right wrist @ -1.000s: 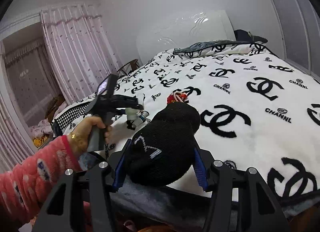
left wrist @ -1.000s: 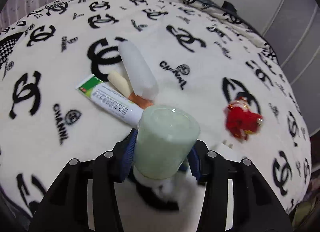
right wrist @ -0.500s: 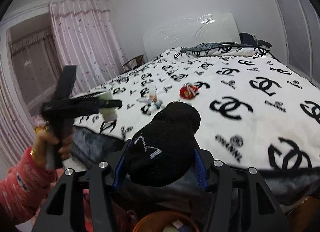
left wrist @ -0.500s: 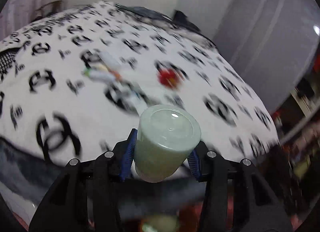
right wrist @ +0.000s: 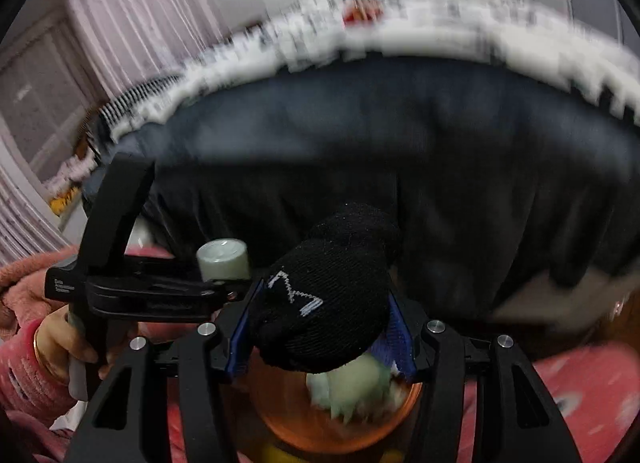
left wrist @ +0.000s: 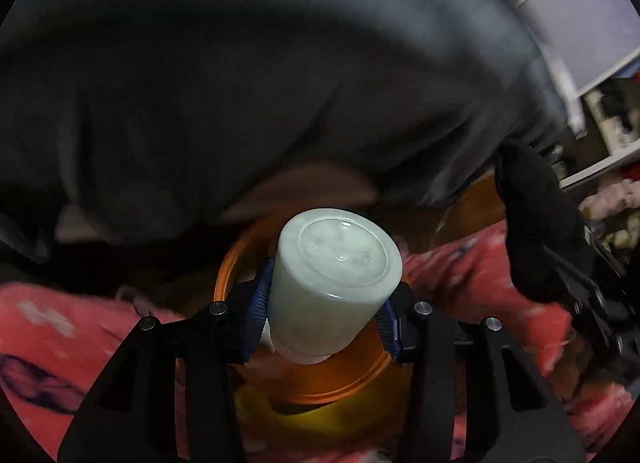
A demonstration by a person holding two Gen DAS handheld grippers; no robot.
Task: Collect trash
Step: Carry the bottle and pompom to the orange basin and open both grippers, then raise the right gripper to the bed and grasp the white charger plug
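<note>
A person's hand in a pink sleeve grips the left gripper, its blue-padded fingers closed on a pale green jar (base toward the camera) directly above an orange bin. To the right, the right gripper clamps a balled black sock over the same bin, where pale green trash already lies, blurred. Behind both hangs the dark grey side of the bed, its white patterned blanket above.
</note>
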